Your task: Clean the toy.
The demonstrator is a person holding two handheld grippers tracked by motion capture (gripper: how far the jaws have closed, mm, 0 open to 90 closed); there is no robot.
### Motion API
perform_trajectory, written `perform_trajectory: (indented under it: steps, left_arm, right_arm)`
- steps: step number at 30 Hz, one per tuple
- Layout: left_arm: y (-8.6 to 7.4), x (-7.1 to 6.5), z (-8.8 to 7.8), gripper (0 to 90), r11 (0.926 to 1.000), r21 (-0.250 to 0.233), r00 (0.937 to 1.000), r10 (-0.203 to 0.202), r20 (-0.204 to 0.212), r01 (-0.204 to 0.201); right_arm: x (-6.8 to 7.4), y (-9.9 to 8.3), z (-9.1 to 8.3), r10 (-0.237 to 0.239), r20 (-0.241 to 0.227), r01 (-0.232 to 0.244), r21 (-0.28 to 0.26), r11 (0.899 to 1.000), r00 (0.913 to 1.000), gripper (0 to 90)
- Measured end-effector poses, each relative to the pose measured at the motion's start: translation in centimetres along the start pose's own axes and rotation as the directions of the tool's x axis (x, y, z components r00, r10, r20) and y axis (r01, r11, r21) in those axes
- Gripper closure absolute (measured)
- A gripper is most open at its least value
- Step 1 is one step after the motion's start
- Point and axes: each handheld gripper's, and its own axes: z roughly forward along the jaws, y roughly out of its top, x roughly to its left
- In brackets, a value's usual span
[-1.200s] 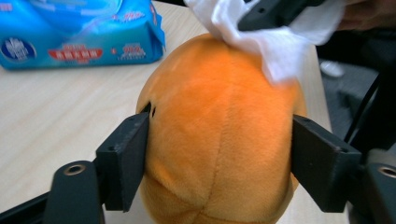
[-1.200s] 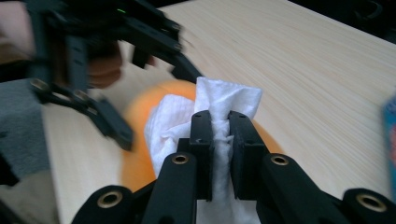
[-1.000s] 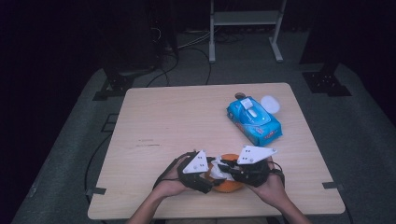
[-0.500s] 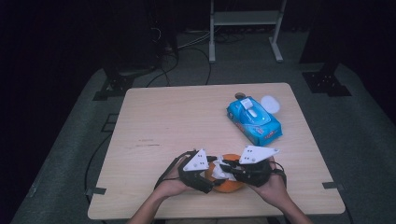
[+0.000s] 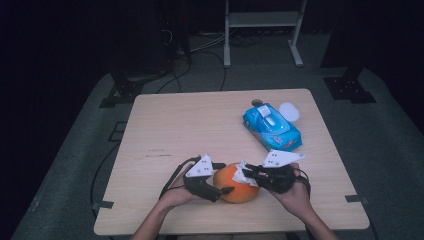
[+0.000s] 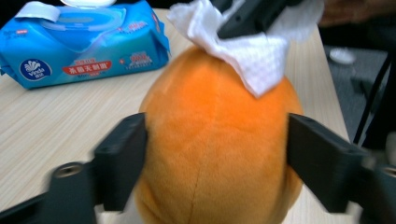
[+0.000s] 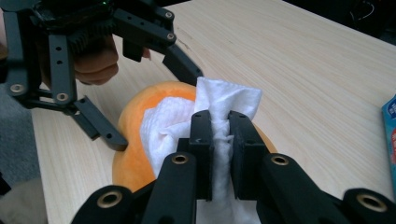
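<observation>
An orange plush ball [image 5: 235, 184] lies near the table's front edge. The jaws of my left gripper [image 6: 217, 144] stand one on each side of it and touch both flanks [image 7: 130, 154]. They have just been opening a little, with the ball still between them. A white wipe [image 7: 224, 100] lies draped over the ball's top [image 6: 252, 56]. My right gripper [image 7: 220, 135] is shut on this wipe and comes in from the right [image 5: 248, 173].
A blue pack of wet wipes [image 5: 272, 127] lies at the back right of the wooden table [image 5: 190, 125], with a white round lid [image 5: 289, 111] just behind it. A person's hands hold both grippers at the front edge.
</observation>
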Motion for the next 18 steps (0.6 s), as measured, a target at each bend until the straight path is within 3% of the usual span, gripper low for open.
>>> perform_trajectory:
  steps: [2,4,8,11,13,15,18]
  left_arm:
    - [-0.3,0.3,-0.1,31.5,0.9998,0.004,0.9998,-0.020,-0.001,0.020]
    - [-0.8,0.7,-0.3,32.3,0.9986,0.010,0.9987,-0.051,0.000,0.051]
    - [-1.4,1.2,-0.6,32.3,0.9958,0.005,0.9958,-0.091,0.004,0.091]
    - [-1.4,1.4,-0.3,32.9,0.9933,0.004,0.9932,-0.116,-0.009,0.116]
    - [-1.6,1.6,-0.4,33.1,0.9914,0.004,0.9914,-0.130,-0.005,0.130]
    - [-2.0,1.8,-0.6,33.4,0.9888,0.000,0.9888,-0.149,0.002,0.149]
    - [-2.4,2.2,-0.9,34.1,0.9851,-0.006,0.9851,-0.172,0.001,0.172]
  right_arm:
    - [-0.2,-0.1,-0.3,0.006,0.001,-0.006,-0.004,1.000,1.0000,79.7]
    - [-0.8,-0.5,-0.6,0.004,0.031,-0.004,0.001,1.000,0.9995,79.7]
    - [-2.1,-1.8,-1.1,0.057,0.054,-0.057,0.003,0.998,0.9969,79.8]
    - [-1.2,-1.5,-1.1,0.032,0.057,-0.032,-0.012,0.999,0.9978,80.3]
    - [-0.1,-1.1,-0.7,-0.011,0.006,0.011,-0.017,1.000,0.9999,80.2]
    - [0.7,-0.8,-0.3,-0.067,0.021,0.067,-0.003,0.998,0.9976,80.1]
    - [-0.4,-1.1,-0.6,-0.036,0.032,0.036,-0.005,0.999,0.9988,80.1]
